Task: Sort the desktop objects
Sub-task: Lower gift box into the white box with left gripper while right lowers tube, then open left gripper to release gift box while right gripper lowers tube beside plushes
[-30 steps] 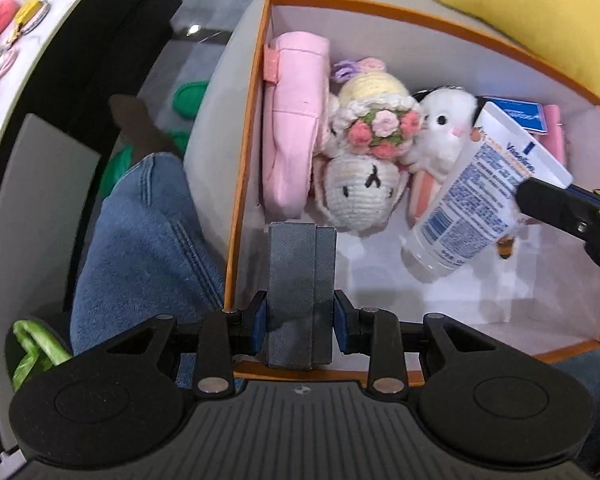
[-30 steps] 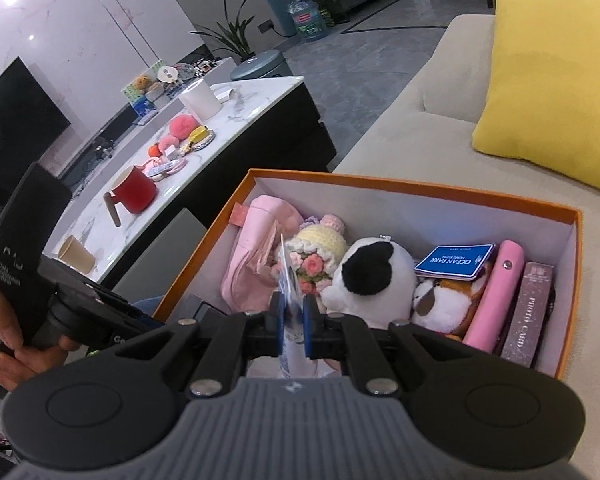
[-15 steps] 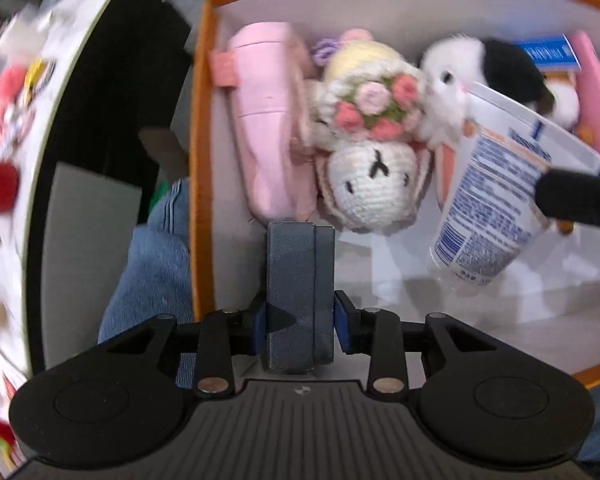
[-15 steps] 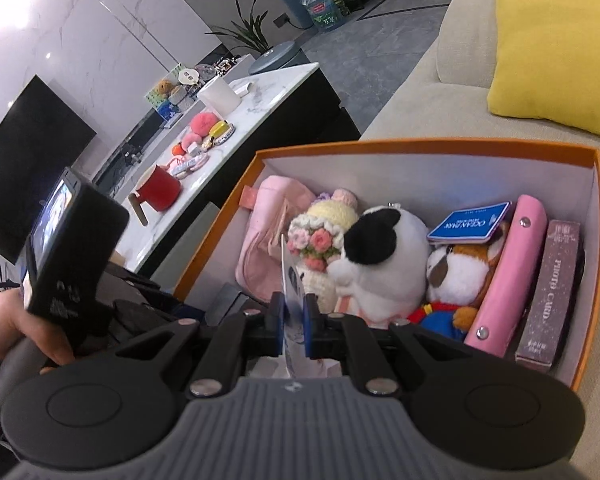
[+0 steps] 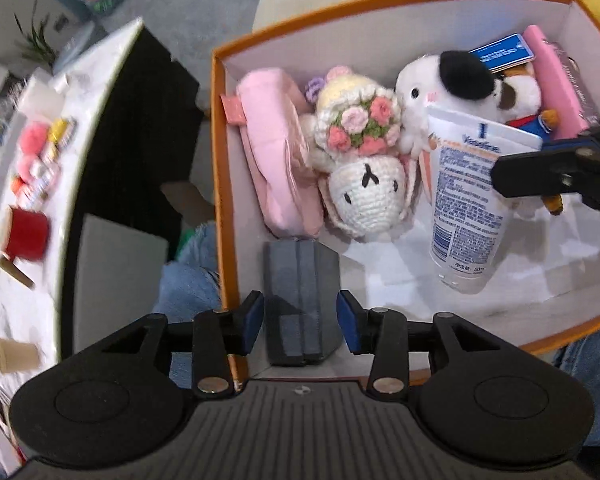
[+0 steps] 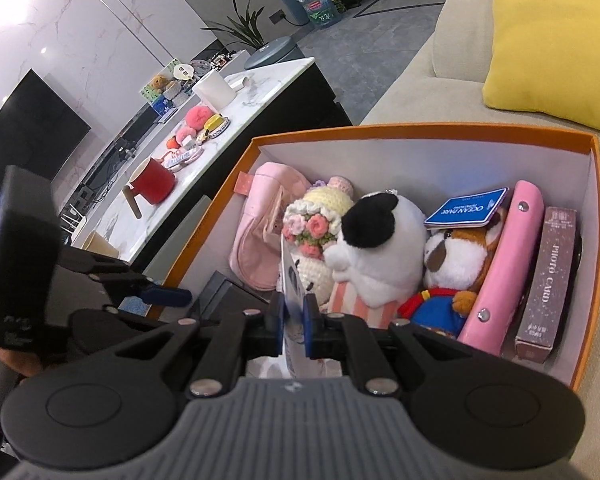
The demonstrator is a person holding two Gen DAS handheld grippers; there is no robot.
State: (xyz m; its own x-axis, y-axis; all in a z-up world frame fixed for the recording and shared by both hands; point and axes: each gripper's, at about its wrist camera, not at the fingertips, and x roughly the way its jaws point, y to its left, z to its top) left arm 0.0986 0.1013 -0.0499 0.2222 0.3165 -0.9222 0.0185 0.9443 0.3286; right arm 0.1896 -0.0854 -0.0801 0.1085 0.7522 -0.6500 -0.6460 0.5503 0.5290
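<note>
In the left wrist view, the left tongs (image 5: 300, 318) are seen at 6 o'clock with their jaws parted; they have just been opening, and the dark grey case (image 5: 300, 300) stands between the blue pads (image 5: 252, 316) with a visible gap on each side, so it is released and rests upright in the near left corner of the orange box (image 5: 217, 184). Just beyond it, at 12 o'clock, a crocheted white bunny (image 5: 364, 196) with a flower crown is found, with a pink pouch (image 5: 276, 160) lying beside it at 11 o'clock against the left wall of the box. At 2 o'clock, a white lotion tube (image 5: 464, 204) is gripped near its flat end by the right tongs (image 5: 500, 178), which enter from 3 o'clock; the tube hangs tilted, cap end down, over the white floor of the box. In the right wrist view, the right tongs (image 6: 293, 330) are seen clenched on the thin flat end of that tube. Farther back, a white plush with a black ear (image 5: 440, 92) is placed, and behind it a brown-and-white plush (image 6: 456, 256) carries a blue card (image 6: 466, 209) on top. A pink case (image 6: 504, 276) and a brown carton (image 6: 548, 280) are stood along the right wall. Well apart at 9 o'clock, a red mug (image 5: 26, 234) is set on the white tabletop (image 5: 96, 96). A yellow cushion (image 6: 552, 40) lies on the sofa beyond the box.
</note>
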